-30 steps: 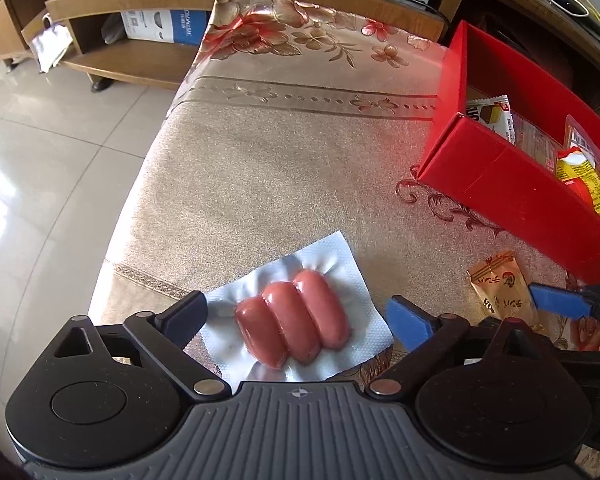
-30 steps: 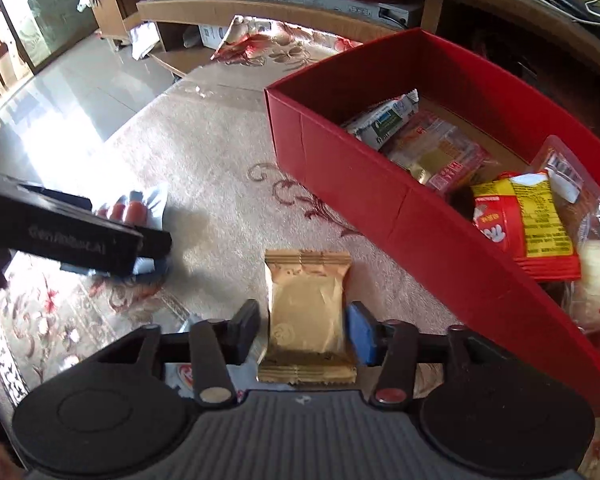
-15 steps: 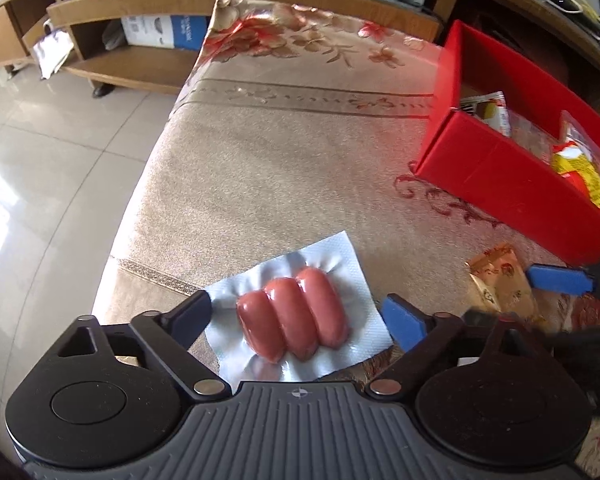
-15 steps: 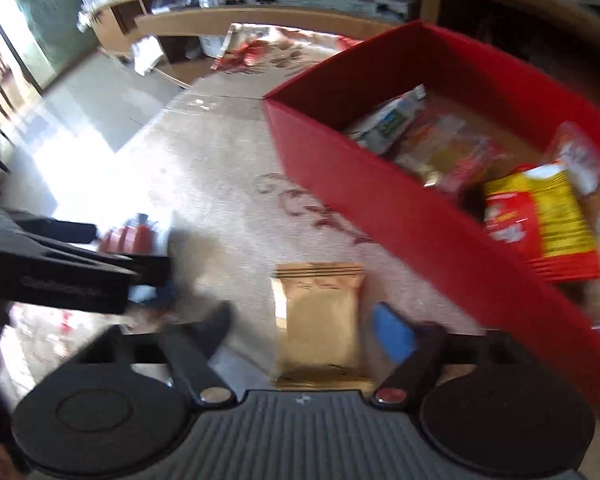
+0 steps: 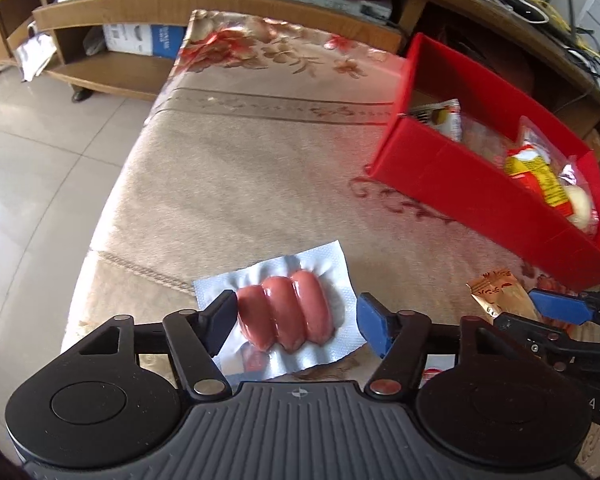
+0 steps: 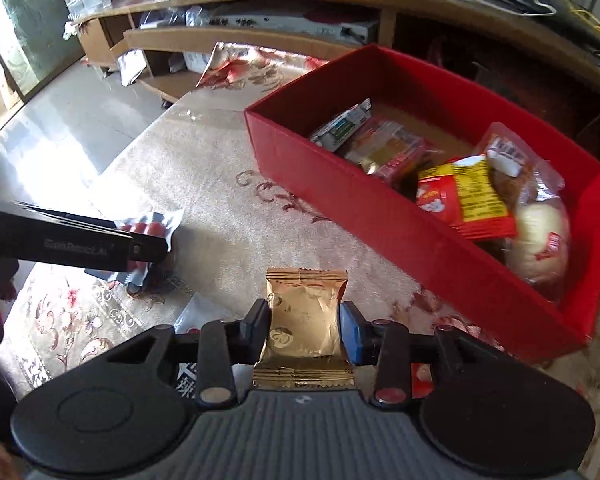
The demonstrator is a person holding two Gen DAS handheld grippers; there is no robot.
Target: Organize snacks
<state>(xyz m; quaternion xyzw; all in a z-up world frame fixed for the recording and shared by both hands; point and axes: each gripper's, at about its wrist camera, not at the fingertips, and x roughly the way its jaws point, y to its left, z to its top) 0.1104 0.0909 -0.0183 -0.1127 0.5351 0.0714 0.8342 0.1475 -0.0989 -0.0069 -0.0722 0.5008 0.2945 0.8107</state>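
Observation:
A foil pack of three pink sausages [image 5: 288,312] lies between the fingers of my left gripper [image 5: 296,316]. Its jaws are closing; the black finger touches the sausages and the blue pad meets the foil edge. From the right wrist view the pack [image 6: 156,224] looks tilted up off the cloth. My right gripper [image 6: 304,328] is shut on a gold snack packet [image 6: 306,292], held just above the table. The red box [image 6: 340,184] stands to the right with several snack packs inside. The box [image 5: 460,184] and the gold packet [image 5: 500,292] also show in the left wrist view.
The patterned tablecloth [image 5: 240,168] ends at the left edge above a tiled floor [image 5: 40,160]. A wooden shelf unit [image 5: 112,12] runs along the back. A white packet [image 6: 196,316] and a red one [image 6: 420,376] lie under my right gripper.
The left jaws have come in from wide apart onto the sausage pack. The right jaws have closed onto the gold packet and raised it slightly.

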